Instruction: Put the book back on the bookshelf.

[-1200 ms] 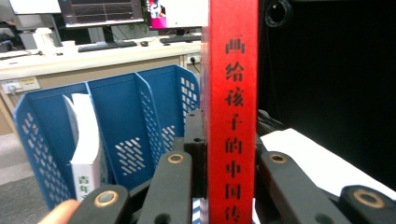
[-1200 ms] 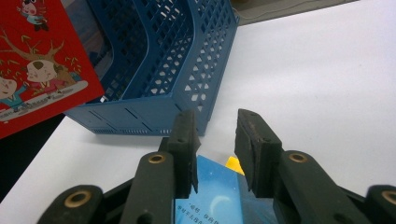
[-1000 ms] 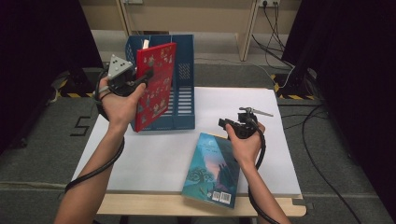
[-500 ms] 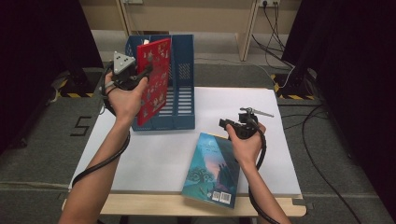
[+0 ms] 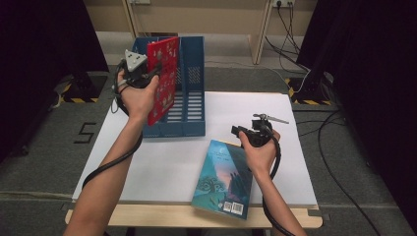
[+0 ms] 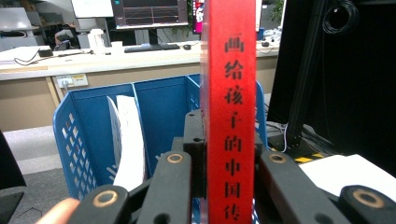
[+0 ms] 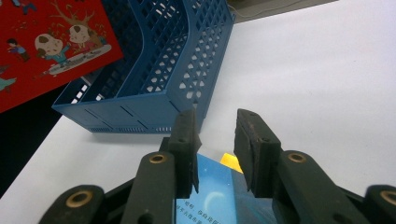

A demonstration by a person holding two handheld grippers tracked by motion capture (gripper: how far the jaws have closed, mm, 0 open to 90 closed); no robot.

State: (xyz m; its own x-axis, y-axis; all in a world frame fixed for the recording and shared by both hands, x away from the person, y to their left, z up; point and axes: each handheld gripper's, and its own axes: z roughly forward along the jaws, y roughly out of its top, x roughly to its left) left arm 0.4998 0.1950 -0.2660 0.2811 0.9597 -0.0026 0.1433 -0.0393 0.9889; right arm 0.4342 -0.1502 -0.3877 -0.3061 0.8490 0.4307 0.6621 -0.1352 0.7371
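Observation:
A red picture book (image 5: 163,78) stands upright over the blue file rack (image 5: 193,98), with my left gripper (image 5: 155,73) shut on its spine edge. In the left gripper view the red book (image 6: 231,93) fills the gap between the jaws of the left gripper (image 6: 229,144), and the rack (image 6: 161,107) lies beyond. A teal book (image 5: 223,179) lies flat near the table's front edge. My right gripper (image 5: 239,132) hovers at the teal book's far corner. In the right gripper view the right gripper (image 7: 215,144) stands open above that teal book (image 7: 215,203), pressing on nothing.
A white sheaf of paper (image 6: 128,140) stands in the rack's left slot. The rack (image 7: 177,60) sits at the back left of the white table (image 5: 295,147). Cables run over the floor at the right, and a desk with monitors stands behind.
My left hand has carried the red book farther back over the rack, and the book now stands more upright. The right hand and the teal book have kept still.

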